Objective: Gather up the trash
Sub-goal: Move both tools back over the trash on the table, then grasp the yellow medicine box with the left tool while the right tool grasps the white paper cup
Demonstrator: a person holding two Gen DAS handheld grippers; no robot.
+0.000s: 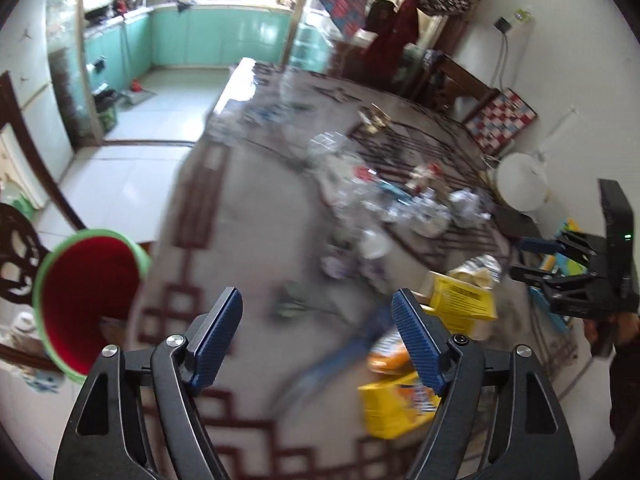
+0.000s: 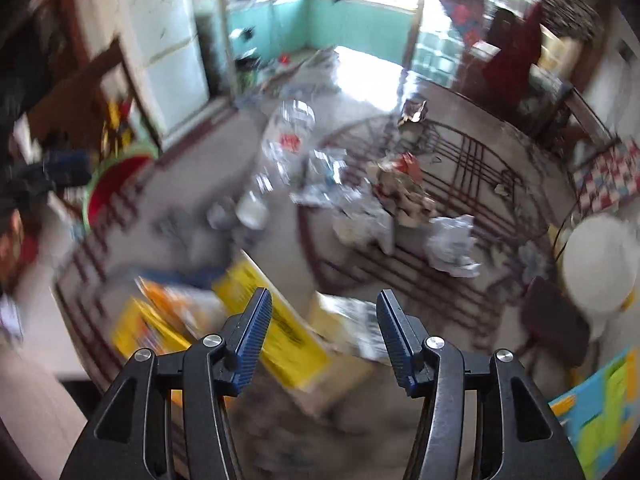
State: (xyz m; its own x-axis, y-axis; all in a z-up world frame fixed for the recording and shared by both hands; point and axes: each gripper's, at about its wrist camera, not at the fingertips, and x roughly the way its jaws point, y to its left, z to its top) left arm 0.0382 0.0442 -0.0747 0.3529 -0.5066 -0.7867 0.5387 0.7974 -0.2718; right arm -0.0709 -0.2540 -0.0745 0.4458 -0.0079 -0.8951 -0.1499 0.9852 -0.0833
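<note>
Scattered trash [image 2: 404, 196] (crumpled wrappers, yellow boxes [image 2: 276, 320]) litters the table [image 1: 248, 216].

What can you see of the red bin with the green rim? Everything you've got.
The bin is a round plastic-looking container, red inside with a light green rim. In the left wrist view it sits at the table's left edge, mouth toward the camera; no trash shows inside the visible part. Its base is hidden behind the left gripper's frame, so what it stands on is unclear. In the right wrist view it appears blurred at far left. Neither gripper touches it.
</note>
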